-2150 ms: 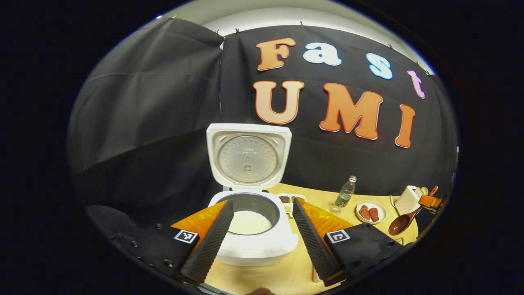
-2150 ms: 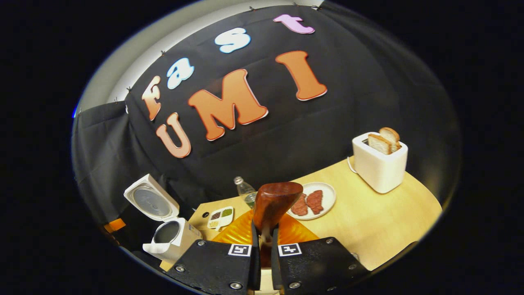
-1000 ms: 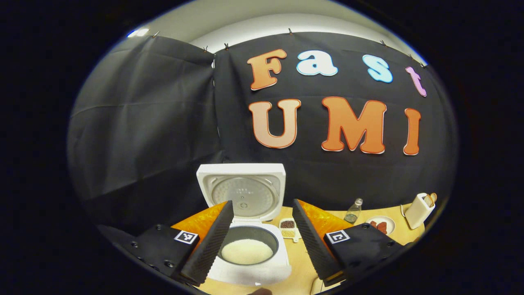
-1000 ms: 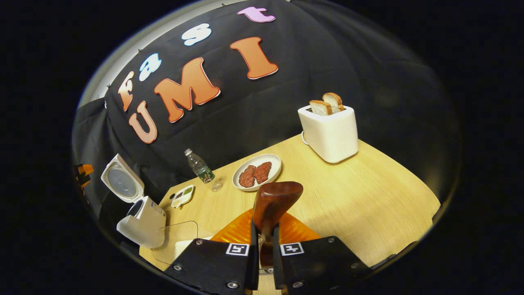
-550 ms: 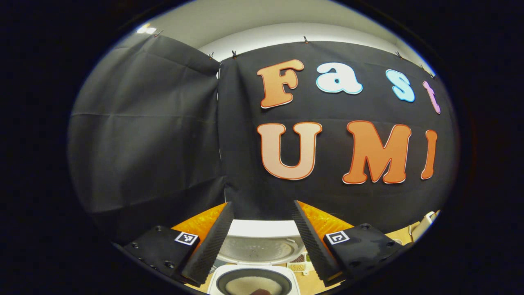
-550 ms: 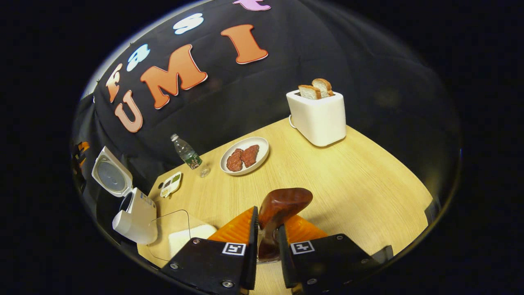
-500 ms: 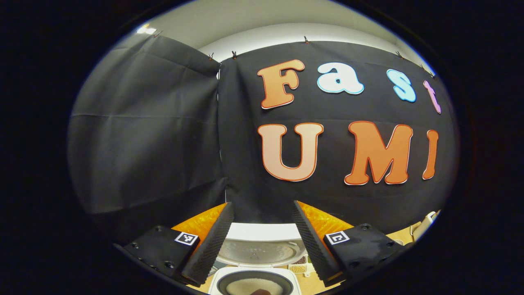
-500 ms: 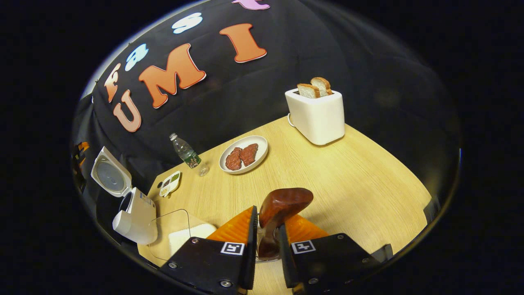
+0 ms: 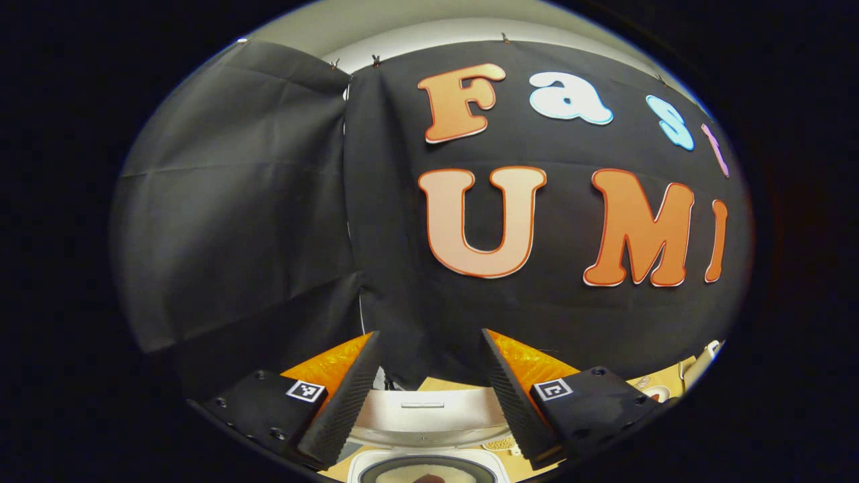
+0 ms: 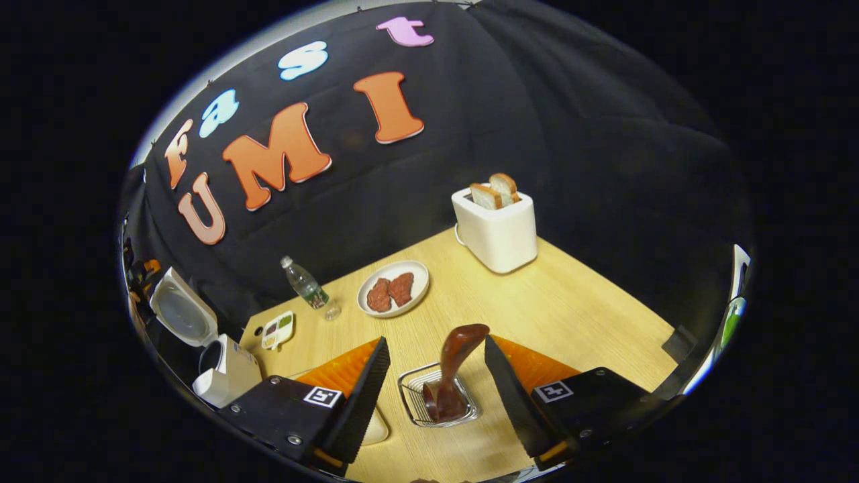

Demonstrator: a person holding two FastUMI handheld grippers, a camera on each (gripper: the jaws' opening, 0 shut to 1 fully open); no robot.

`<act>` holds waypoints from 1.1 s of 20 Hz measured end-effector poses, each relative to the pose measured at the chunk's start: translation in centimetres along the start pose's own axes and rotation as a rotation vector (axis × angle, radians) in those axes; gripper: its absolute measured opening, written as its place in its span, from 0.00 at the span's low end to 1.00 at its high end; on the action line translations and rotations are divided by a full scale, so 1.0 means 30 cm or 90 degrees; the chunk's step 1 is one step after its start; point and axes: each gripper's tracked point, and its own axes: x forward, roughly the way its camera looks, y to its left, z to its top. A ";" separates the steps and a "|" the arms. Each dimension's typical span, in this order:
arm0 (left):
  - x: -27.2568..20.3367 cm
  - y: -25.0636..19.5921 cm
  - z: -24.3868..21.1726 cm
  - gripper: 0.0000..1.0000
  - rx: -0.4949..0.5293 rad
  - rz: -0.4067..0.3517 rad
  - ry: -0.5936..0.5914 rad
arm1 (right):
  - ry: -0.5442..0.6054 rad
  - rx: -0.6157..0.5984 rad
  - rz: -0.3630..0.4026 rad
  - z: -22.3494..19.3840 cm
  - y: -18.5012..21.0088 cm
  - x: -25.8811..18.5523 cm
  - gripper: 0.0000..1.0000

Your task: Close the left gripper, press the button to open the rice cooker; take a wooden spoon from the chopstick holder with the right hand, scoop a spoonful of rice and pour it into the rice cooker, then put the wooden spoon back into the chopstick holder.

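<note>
The wooden spoon (image 10: 460, 346) stands bowl-up in the wire chopstick holder (image 10: 417, 397) on the table. My right gripper (image 10: 436, 341) is open above it, one finger on each side, touching neither. The white rice cooker (image 10: 225, 377) sits at the table's far left with its lid (image 10: 176, 311) raised. In the left gripper view my left gripper (image 9: 429, 335) is open just above the cooker, with the raised lid (image 9: 423, 417) between its fingers. White rice in the pot (image 9: 429, 473) shows at the bottom edge.
A white toaster (image 10: 496, 229) with bread stands at the back. Left of it come a plate of meat (image 10: 392, 288), a water bottle (image 10: 305, 282) and a small condiment dish (image 10: 277, 330). A white container (image 10: 376, 426) peeks out behind my right gripper's left finger.
My right gripper has opened and let go of the spoon, which now stands in the holder, and has drawn back from it. My left gripper stays open above the cooker and has moved closer to the wall.
</note>
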 end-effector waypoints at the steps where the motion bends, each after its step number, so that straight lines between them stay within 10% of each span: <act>1: 0.013 -0.005 -0.029 0.97 -0.006 -0.001 0.024 | -0.015 -0.002 0.000 0.030 0.002 -0.027 0.89; 9: -0.084 -0.111 -0.122 0.98 0.026 -0.061 0.160 | -0.074 -0.027 0.034 0.182 0.006 -0.086 0.89; 22: -0.415 -0.036 -0.540 1.00 0.003 -0.005 0.503 | -0.070 -0.070 0.154 0.244 0.148 0.019 0.89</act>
